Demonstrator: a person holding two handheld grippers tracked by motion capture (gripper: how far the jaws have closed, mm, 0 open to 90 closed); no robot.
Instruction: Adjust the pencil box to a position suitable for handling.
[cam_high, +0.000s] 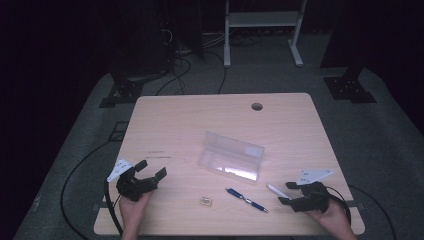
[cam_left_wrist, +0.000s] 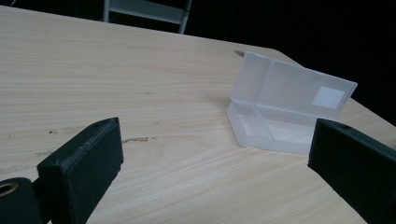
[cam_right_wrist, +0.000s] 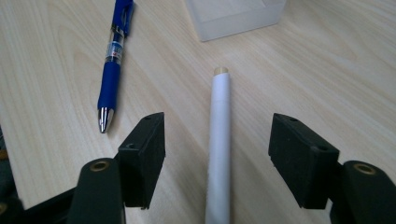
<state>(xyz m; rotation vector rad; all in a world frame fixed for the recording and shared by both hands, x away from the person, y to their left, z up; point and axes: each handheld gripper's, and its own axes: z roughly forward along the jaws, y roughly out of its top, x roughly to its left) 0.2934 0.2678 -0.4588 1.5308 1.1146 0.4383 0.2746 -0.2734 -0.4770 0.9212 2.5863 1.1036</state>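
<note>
A clear plastic case (cam_high: 231, 156) lies with its lid up in the middle of the wooden table (cam_high: 175, 120); the left gripper view shows the case (cam_left_wrist: 285, 107) ahead and to the right. A white pen (cam_right_wrist: 219, 140) lies between the jaws of my right gripper (cam_right_wrist: 217, 156), with a gap on both sides. In the high view the white pen (cam_high: 276, 190) sits at the front right, just ahead of the right gripper (cam_high: 286, 192). A blue pen (cam_high: 246, 200) lies left of it, and the right gripper view has the blue pen (cam_right_wrist: 113, 60) at the upper left. My left gripper (cam_high: 151, 169) rests open at the front left.
A small pale eraser-like block (cam_high: 206, 201) lies near the front edge, left of the blue pen. A cable hole (cam_high: 257, 106) is at the table's far side. Dark stands and cables sit on the floor beyond the table.
</note>
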